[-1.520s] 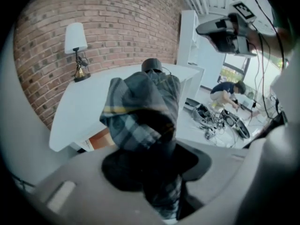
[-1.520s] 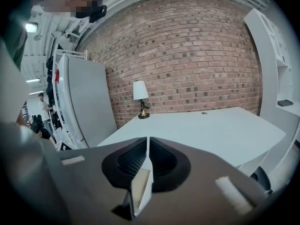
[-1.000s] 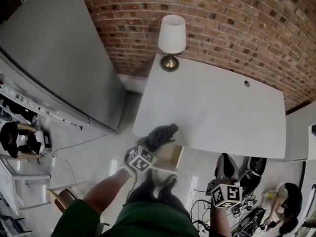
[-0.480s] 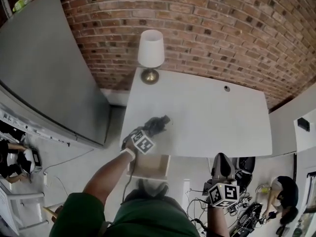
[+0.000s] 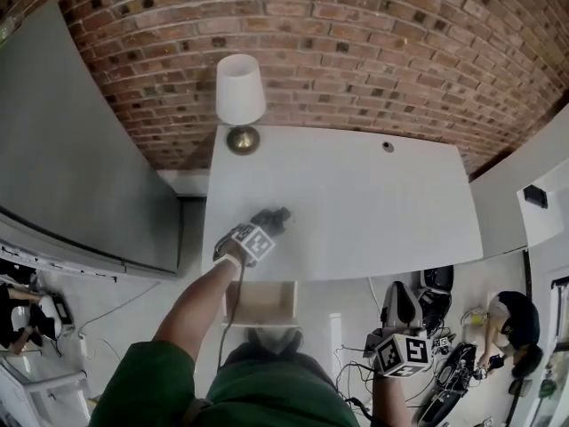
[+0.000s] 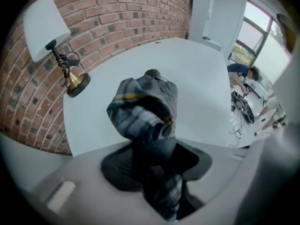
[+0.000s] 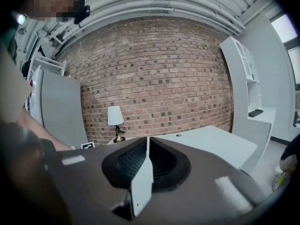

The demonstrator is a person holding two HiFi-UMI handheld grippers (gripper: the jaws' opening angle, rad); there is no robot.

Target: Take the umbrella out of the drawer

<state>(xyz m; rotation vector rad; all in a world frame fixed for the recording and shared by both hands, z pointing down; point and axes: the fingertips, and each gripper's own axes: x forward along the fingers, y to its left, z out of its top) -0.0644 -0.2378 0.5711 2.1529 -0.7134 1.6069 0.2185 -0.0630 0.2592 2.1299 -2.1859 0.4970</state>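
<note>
A folded dark plaid umbrella (image 5: pixel 272 218) rests low over the front left part of the white table (image 5: pixel 382 203). My left gripper (image 5: pixel 265 226) is shut on it and points steeply down. In the left gripper view the umbrella (image 6: pixel 146 108) fills the space between the jaws, its bunched fabric sticking out past them. The wooden drawer (image 5: pixel 261 303) stands open under the table's front edge, below my left hand. My right gripper (image 5: pixel 402 304) hangs off the table's front right, shut with nothing in it; in its own view the right gripper (image 7: pixel 146 148) has its pads pressed together.
A lamp (image 5: pixel 240 96) with a white shade stands at the table's back left corner, against the brick wall (image 5: pixel 356 52). A tall grey cabinet (image 5: pixel 62 167) is on the left. Cables, bags and a person (image 5: pixel 511 323) are on the floor at the right.
My left gripper has carried the umbrella from over the open drawer up and forward onto the table top. The right gripper has risen slightly.
</note>
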